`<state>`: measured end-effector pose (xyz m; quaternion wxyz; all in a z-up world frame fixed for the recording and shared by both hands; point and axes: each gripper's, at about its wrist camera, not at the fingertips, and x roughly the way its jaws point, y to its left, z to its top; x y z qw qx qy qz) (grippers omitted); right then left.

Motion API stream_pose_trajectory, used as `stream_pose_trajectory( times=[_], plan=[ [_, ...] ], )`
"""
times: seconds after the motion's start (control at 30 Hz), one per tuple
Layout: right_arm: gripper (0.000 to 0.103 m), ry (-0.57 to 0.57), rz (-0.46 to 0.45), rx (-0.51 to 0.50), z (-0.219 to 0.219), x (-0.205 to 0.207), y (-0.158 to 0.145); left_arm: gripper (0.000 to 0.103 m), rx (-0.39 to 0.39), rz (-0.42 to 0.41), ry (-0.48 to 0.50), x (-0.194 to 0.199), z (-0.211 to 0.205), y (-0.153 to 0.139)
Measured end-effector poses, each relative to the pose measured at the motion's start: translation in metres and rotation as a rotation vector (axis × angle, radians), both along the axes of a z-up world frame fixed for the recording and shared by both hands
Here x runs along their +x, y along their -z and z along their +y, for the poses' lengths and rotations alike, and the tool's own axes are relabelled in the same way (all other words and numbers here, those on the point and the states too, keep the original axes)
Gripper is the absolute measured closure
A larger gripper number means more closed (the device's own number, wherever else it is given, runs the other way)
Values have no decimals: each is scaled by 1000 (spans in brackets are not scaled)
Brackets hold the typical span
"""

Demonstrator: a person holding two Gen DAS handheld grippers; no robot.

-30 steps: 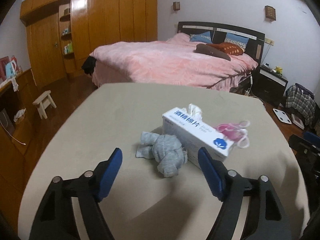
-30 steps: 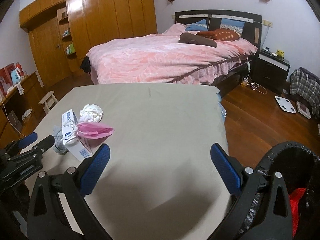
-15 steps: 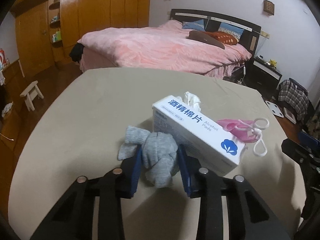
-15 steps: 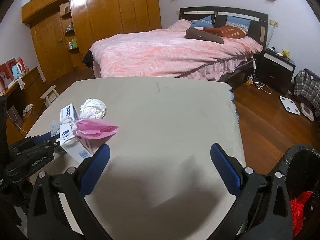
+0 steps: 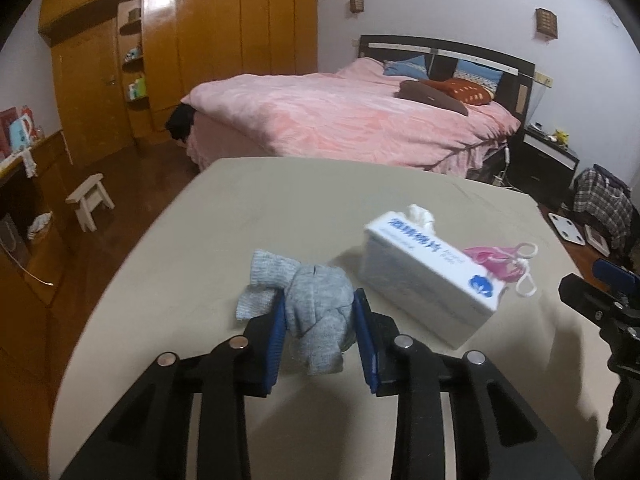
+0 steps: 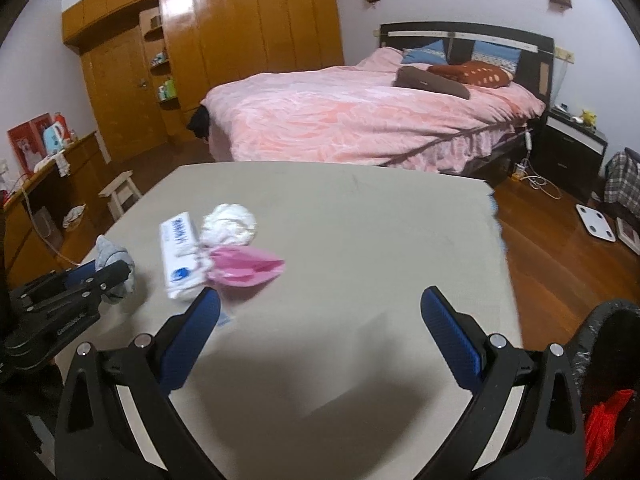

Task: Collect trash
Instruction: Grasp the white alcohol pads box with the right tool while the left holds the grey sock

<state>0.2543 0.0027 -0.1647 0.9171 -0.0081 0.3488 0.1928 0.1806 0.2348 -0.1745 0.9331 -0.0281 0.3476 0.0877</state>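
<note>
Our left tongs (image 5: pixel 319 322) have just closed onto the grey sock (image 5: pixel 316 312), right tongs (image 6: pixel 320 322) gape wide over the table (image 6: pixel 340 220), and the white box (image 5: pixel 430 276) is blurred.

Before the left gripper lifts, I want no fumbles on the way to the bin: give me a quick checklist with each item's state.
1. Left gripper closed on the grey sock: ok, its jaws have just closed and both pads press it.
2. Sock clear of the white box: ok, a gap shows.
3. Right gripper empty and open: ok.
4. Bin within view, at the table's right: ok.
5. Room left in the bin: cannot tell.
6. Pink mask and tissue wad gone from the table: not ok.
</note>
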Motion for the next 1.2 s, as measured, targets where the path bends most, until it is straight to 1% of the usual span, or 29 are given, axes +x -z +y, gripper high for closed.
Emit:
stream_pose_trajectory(
  times=[0.3,0.47,0.5,0.53,0.6,0.67,0.7,0.73,0.77,0.83,0.9,1.0,1.2],
  plan=[
    [6,-101,14,-7,46,-13,5,71,-16,-3,-37,-13,22,-2],
    [7,-119,13,-15,62,-9,10,71,-14,-6,-50,-17,33,-1],
    [11,-124,16,-17,65,-7,11,71,-16,-5,-53,-17,35,-1],
    [18,-129,22,-20,69,-4,13,71,-17,-5,-56,-18,37,-1],
    [26,-138,35,-22,74,-1,15,71,-16,-8,-61,-19,39,-1],
    [29,-145,48,-18,78,3,18,71,-20,-11,-67,-20,41,-1],
    [33,-151,55,-19,82,5,20,71,-21,-12,-69,-21,42,-2],
    [39,-157,61,-21,84,6,22,71,-23,-14,-71,-21,42,-2],
    [42,-166,74,-22,88,8,23,71,-23,-15,-72,-21,43,-2],
    [56,-178,90,-15,92,9,25,71,-28,-15,-73,-21,44,-1],
    [64,-188,97,-8,96,8,25,71,-28,-15,-73,-22,42,-1],
    [65,-209,105,8,100,5,22,71,-29,-16,-74,-22,43,-1],
    [64,-227,112,33,105,-1,15,71,-31,-21,-93,-25,49,-2]
  ],
)
